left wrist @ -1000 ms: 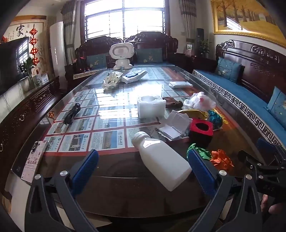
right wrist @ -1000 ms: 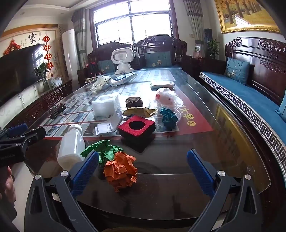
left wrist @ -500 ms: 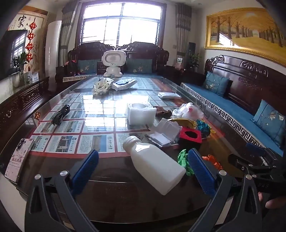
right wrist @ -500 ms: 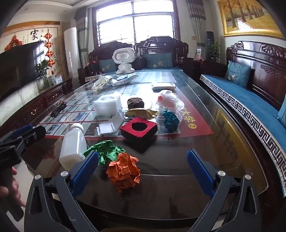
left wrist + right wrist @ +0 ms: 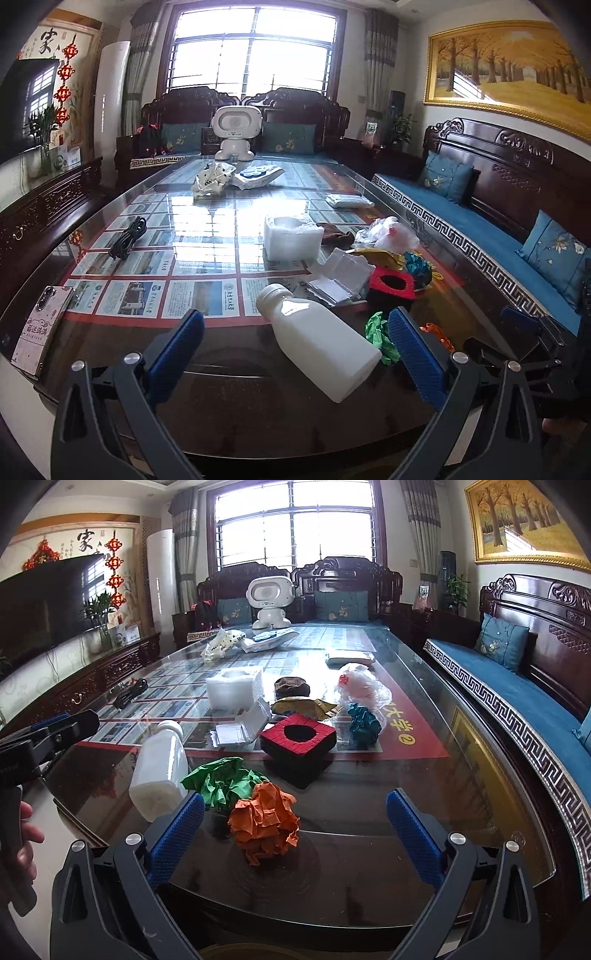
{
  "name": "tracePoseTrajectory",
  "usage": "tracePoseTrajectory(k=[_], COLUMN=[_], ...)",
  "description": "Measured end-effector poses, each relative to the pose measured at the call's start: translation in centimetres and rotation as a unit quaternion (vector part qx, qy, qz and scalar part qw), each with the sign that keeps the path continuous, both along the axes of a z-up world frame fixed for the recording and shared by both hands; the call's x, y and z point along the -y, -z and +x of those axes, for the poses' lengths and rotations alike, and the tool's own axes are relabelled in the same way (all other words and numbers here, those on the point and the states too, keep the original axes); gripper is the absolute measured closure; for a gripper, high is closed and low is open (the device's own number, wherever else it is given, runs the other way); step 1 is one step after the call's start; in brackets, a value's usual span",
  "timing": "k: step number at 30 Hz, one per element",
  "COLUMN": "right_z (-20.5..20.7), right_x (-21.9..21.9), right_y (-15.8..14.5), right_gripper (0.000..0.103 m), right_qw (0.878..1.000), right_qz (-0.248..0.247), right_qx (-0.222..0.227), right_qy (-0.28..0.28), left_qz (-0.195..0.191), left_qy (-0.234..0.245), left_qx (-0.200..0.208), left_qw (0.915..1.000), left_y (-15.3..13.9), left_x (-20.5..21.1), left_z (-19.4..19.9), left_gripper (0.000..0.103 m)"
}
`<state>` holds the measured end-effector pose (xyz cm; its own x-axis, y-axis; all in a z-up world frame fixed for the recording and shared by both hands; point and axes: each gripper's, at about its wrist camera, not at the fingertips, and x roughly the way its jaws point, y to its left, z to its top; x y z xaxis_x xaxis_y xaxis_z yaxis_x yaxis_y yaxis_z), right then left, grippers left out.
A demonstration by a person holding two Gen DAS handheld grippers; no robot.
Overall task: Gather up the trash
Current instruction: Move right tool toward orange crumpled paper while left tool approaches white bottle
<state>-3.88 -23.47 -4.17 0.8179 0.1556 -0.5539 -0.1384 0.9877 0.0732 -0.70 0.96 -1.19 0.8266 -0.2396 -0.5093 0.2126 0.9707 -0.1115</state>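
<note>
— Legible markings?
— Wall scroll (image 5: 85, 541), far left beyond the right gripper (image 5: 294, 821): the character "家".
— On the table?
— Red mat (image 5: 408, 731) under the glass, ahead and slightly right: "大学" and a circled "2". Newspaper print is unreadable.

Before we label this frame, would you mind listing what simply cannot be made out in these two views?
- Left wrist view: the orange paper ball is mostly hidden behind the left gripper finger.
- Both views: whether the white bottle lying on the table holds anything; its plastic is opaque.
- Both views: no trash bin shows.
- Right wrist view: the print on the sheets under the glass top is too small to read.
</note>
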Motion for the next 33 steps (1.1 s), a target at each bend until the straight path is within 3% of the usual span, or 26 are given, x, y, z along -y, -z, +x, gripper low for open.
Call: tracePoseTrajectory(k=[4,17,33], right_z=[-0.3,-1.0,-0.8], right_x=[0.6,0.2,0.0], right_y=[-0.1,-1.4,-1.6], right_gripper=[0.009,0.009,0.008], right_qw=[0.999,1.000,1.000], right_qz=[0.038,0.019,0.019], right_qx=[-0.017,-0.011,-0.013], right_qy=[-0.004,0.010,0.000], left_qz=[-0.017,-0.029,0.015], left_qy=[0.026,0.048,0.034], left_qx=[-0.021,-0.045,-0.048], left_qw=[0.9993,0.9974,0.9982], left_y=[0.5,1.1,1.3], left_x=[-0.5,-0.3,0.4], left_z=[-0.4,-0.2,-0.1], left_gripper=[0.004,0.004,0.004])
